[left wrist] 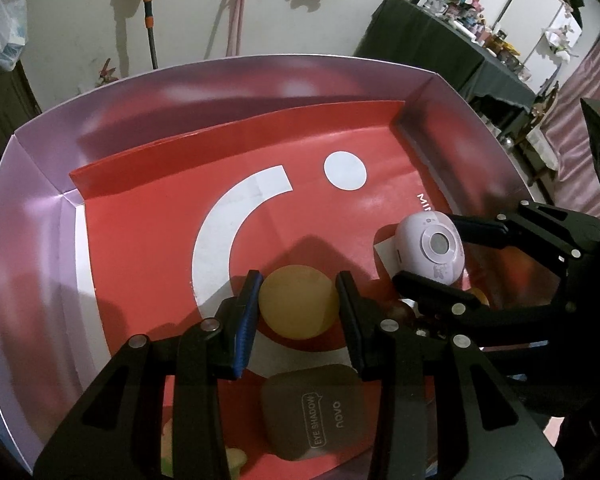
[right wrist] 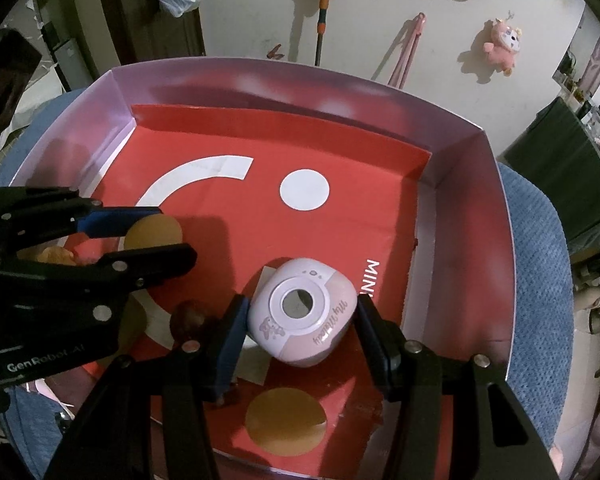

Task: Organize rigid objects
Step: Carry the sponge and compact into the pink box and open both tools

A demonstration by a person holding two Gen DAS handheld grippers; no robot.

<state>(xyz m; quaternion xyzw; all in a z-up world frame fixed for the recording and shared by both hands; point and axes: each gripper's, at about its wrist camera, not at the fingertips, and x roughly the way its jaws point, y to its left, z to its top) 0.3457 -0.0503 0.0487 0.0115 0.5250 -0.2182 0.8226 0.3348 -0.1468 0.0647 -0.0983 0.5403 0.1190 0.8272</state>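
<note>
A shallow box with lilac walls [left wrist: 40, 184] [right wrist: 460, 152] and a red floor holds the objects. My left gripper [left wrist: 298, 308] is shut on a yellow-tan disc [left wrist: 298, 306], which also shows in the right wrist view [right wrist: 152, 232]. My right gripper [right wrist: 300, 320] is shut on a small pink and lilac toy camera [right wrist: 304, 316] just above the box floor; the camera shows at the right of the left wrist view [left wrist: 430, 248]. A grey eye shadow case [left wrist: 312, 412] lies under the left gripper.
A second tan disc [right wrist: 286, 420] lies on the red floor near the front wall. A dark brown lumpy object [right wrist: 190, 318] sits left of the camera. An orange object [right wrist: 54, 256] lies behind the left gripper. The box rests on blue fabric [right wrist: 536, 240].
</note>
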